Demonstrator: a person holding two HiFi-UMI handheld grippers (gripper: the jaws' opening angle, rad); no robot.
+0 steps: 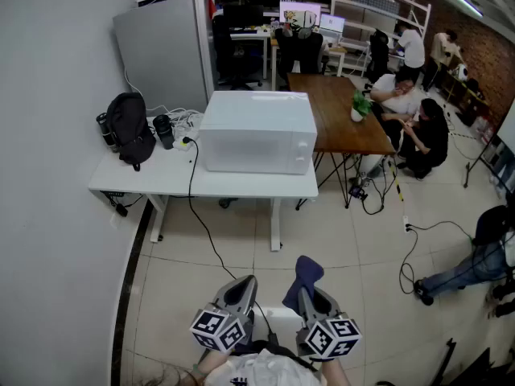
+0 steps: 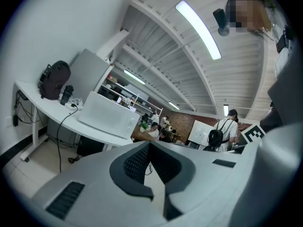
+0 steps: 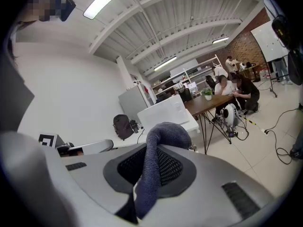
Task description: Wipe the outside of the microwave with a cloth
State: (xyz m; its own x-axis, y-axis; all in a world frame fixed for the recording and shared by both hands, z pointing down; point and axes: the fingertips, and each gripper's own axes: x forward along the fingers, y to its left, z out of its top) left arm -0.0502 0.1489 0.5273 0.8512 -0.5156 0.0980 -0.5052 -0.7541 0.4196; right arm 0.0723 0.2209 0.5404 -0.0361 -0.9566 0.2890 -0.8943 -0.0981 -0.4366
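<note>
Your right gripper (image 3: 150,151) has its jaws clamped on a dark blue cloth (image 3: 163,134) - the fabric humps up above the tips and a strip runs down between the pads. Your left gripper (image 2: 149,148) has its jaws pressed together with nothing in them. Both grippers are low and near you, over the tiled floor (image 1: 338,240), well apart from the microwave (image 1: 257,131). The microwave is white, door shut, on a white desk (image 1: 241,185) at the far side against the left wall - cloth not touching it. A black backpack (image 1: 131,127) stands at the desk's left end. A wooden table (image 1: 342,107) is far right, with people sitting beside it.
</note>
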